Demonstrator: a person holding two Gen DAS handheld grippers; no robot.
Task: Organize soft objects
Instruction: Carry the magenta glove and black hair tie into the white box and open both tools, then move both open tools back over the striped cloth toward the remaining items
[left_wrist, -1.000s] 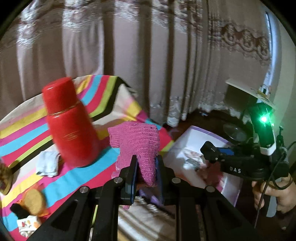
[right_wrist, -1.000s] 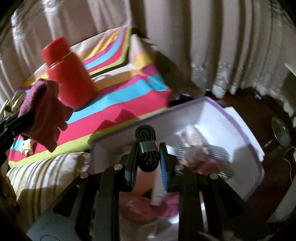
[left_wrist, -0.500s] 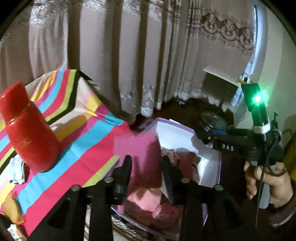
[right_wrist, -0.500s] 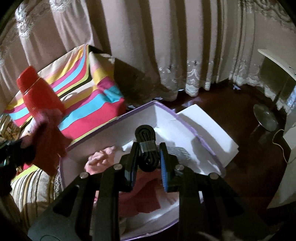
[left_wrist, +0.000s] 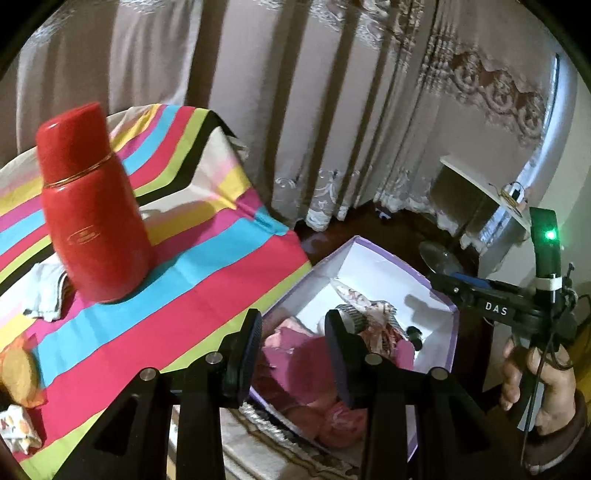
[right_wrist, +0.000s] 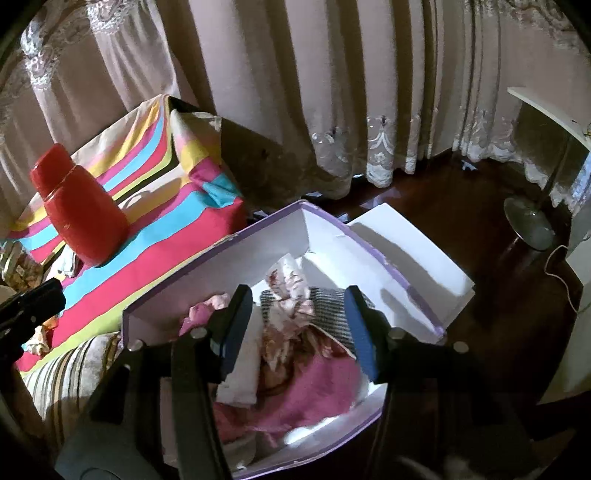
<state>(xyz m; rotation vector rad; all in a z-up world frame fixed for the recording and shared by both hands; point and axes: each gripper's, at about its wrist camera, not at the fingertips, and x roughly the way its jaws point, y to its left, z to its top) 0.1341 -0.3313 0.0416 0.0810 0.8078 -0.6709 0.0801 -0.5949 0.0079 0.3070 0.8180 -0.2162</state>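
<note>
Pink knit piece (right_wrist: 314, 391) lies in the purple-rimmed box (right_wrist: 399, 277) among other soft items. Left gripper (left_wrist: 293, 341) released, nothing between its jaws. Right gripper (right_wrist: 297, 332) over the box, jaws opening, empty. Drop-off step looks done. Next: fetch the white cloth (left_wrist: 46, 291) left of the red flask (left_wrist: 88, 218).

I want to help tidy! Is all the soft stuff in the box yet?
Not all. The pink knit piece already lies in the box among other cloths. Both grippers are empty, the right gripper opening above it. A white cloth beside the red flask still waits.
</note>
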